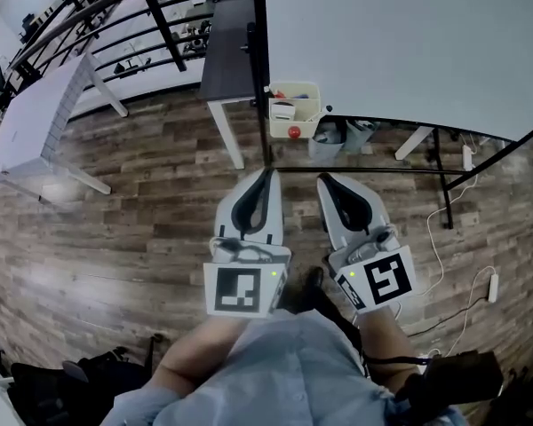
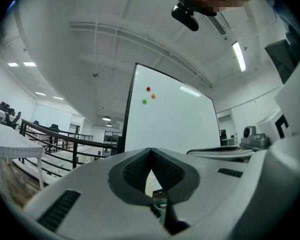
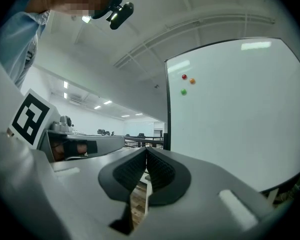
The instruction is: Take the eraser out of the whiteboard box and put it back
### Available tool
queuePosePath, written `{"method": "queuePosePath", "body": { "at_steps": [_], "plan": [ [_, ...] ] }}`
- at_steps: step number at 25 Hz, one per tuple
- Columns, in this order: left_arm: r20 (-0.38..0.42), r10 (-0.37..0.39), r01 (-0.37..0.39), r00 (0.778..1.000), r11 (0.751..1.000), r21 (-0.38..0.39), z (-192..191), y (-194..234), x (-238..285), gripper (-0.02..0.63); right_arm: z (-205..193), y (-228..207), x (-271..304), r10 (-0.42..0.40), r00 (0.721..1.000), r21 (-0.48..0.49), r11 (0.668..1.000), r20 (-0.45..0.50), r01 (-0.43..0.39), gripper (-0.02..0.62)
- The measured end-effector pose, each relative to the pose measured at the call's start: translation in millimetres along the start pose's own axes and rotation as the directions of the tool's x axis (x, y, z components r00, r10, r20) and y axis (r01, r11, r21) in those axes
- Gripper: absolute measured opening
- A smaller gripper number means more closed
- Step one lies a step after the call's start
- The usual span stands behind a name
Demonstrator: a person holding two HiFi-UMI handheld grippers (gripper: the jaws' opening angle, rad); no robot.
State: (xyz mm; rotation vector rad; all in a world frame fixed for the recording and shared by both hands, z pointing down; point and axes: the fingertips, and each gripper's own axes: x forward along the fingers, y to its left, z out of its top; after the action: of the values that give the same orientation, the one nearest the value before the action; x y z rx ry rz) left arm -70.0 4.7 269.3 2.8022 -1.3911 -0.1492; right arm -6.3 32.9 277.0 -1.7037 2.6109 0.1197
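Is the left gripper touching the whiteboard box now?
Apart. The head view shows wooden floor between the left gripper and the whiteboard box.

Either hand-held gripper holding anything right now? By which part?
Nothing is held. The left hand-held gripper and the right hand-held gripper both have their jaws shut together with nothing between them. Both are short of the whiteboard box.

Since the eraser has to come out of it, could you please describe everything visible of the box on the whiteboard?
The whiteboard box is a small, pale cream, open-topped container that looks like plastic. In the head view it sits upright at the lower left corner of the whiteboard, right beside the black frame post. A white item shows inside, too small to identify. A red round spot sits at its front lower edge.
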Motion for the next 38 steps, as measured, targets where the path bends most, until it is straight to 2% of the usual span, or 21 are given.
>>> {"method": "queuePosePath", "body": {
  "at_steps": [6,11,16,21,25,28,31,36,38],
  "plan": [
    [-0.006,0.038,-0.038,0.999,0.999,0.022,-8.1,8.8,40.5,0.005,-7.9,-30.4,30.6,0.054,0.999,-0.010,0.998,-0.003,-0.054,-0.006],
    [0.007,0.094,-0.095,0.996,0.994,0.045,-6.7,15.4,82.0,0.005,-12.7,-59.6,60.1,0.136,0.991,-0.024,0.990,0.001,-0.136,-0.006],
    [0.025,0.180,-0.181,0.983,0.982,0.055,-4.5,26.4,111.6,0.005,-16.0,-76.3,83.3,0.233,0.972,-0.014,0.972,0.002,-0.233,-0.005],
    [0.027,0.242,-0.243,0.970,0.967,0.079,0.7,37.8,121.6,0.005,-14.6,-73.6,100.7,0.334,0.942,-0.085,0.938,-0.023,-0.335,0.009],
    [0.026,0.255,-0.256,0.967,0.964,0.069,-1.4,45.8,128.4,0.005,-21.4,-70.1,114.2,0.396,0.910,-0.208,0.886,-0.124,-0.414,0.063],
    [0.028,0.276,-0.277,0.961,0.960,0.042,-8.2,58.4,135.1,0.005,-39.5,-66.4,127.5,0.432,0.871,-0.263,0.834,-0.233,-0.485,0.103],
    [0.018,0.285,-0.285,0.958,0.958,0.020,-17.3,73.4,143.5,0.005,-61.6,-68.0,143.6,0.424,0.843,-0.306,0.797,-0.332,-0.521,0.124],
    [-0.004,0.298,-0.298,0.955,0.955,-0.013,-30.5,98.6,158.0,0.005,-96.7,-70.2,165.1,0.393,0.793,-0.318,0.762,-0.465,-0.564,0.138],
    [-0.021,0.297,-0.297,0.955,0.955,-0.018,-37.9,105.7,163.1,0.005,-104.0,-72.2,172.6,0.374,0.785,-0.336,0.751,-0.493,-0.569,0.141]
  ]
}}
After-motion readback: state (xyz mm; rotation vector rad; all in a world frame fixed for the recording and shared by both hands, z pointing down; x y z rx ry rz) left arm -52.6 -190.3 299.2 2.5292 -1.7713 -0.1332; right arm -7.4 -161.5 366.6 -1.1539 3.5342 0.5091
